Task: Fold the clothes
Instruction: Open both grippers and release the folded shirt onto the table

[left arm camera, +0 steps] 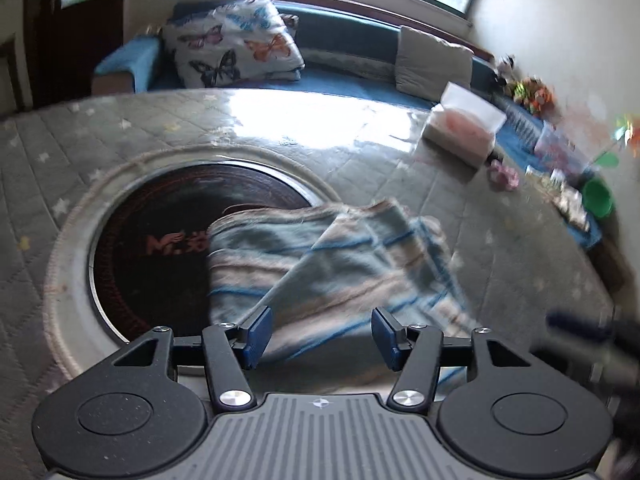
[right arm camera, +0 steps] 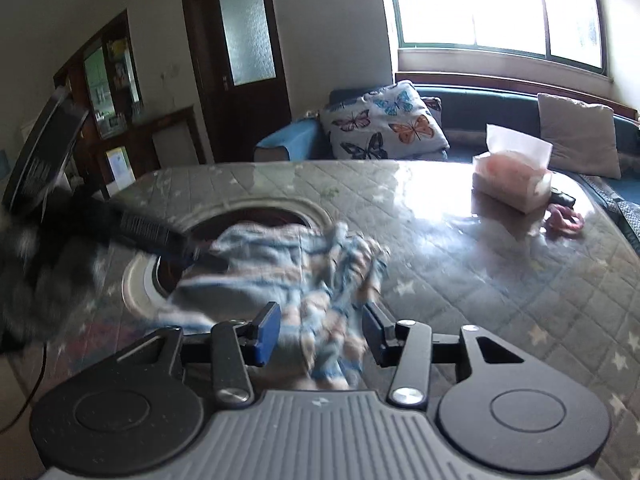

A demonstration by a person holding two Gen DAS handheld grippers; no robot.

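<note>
a striped garment (left arm camera: 320,264) is seen partly folded and rumpled on the desk (left arm camera: 360,152), with the left gripper (left arm camera: 322,334) and right gripper (right arm camera: 320,334) both held apart and nothing clamped.

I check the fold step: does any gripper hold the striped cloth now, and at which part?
Nothing is held. The left gripper and the right gripper are both open, with the striped cloth lying on the table ahead of their fingers.

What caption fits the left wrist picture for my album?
Open left gripper over a striped cloth on a quilted table.
</note>
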